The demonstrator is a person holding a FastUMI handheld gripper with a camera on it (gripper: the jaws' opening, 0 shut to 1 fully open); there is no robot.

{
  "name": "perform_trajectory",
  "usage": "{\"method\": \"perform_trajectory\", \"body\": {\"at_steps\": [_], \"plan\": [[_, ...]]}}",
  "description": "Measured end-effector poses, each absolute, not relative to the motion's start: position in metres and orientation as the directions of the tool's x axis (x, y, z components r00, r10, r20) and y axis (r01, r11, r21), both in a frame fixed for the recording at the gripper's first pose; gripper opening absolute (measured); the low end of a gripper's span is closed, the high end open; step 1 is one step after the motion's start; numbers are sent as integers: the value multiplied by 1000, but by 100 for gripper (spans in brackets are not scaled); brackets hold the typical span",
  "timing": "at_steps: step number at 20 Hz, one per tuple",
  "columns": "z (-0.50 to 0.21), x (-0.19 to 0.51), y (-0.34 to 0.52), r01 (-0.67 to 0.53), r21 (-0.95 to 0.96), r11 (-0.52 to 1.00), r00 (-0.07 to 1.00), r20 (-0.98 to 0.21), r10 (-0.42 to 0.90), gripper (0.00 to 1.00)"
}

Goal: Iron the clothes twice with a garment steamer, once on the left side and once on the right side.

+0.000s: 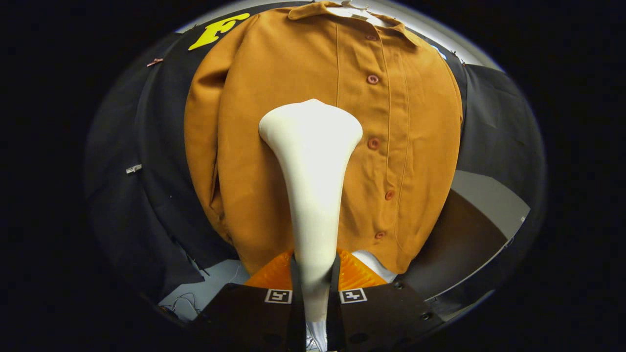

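gripper (315,274): jaws narrow, clamped on the handle of the white garment steamer (313,166), one finger on each side. steamer head lies against the front of the brown shirt (274,98), just left of its button row; contact appears likely. shirt hangs before the black wall.

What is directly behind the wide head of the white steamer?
The orange shirt, beside its button row. The gripper is shut on the steamer, whose head hides the cloth behind it, so contact cannot be judged.
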State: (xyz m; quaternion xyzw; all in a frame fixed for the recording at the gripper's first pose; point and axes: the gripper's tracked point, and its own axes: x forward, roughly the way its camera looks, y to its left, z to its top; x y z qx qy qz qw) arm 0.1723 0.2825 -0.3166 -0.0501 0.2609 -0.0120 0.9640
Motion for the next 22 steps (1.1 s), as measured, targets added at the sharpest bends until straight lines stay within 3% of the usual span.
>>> {"method": "perform_trajectory", "body": {"at_steps": [10, 22], "plan": [[-403, 125, 279, -39, -116, 993, 763, -645, -45, 20], [-362, 84, 258, -76, -84, 994, 800, -599, 10, 20]]}}
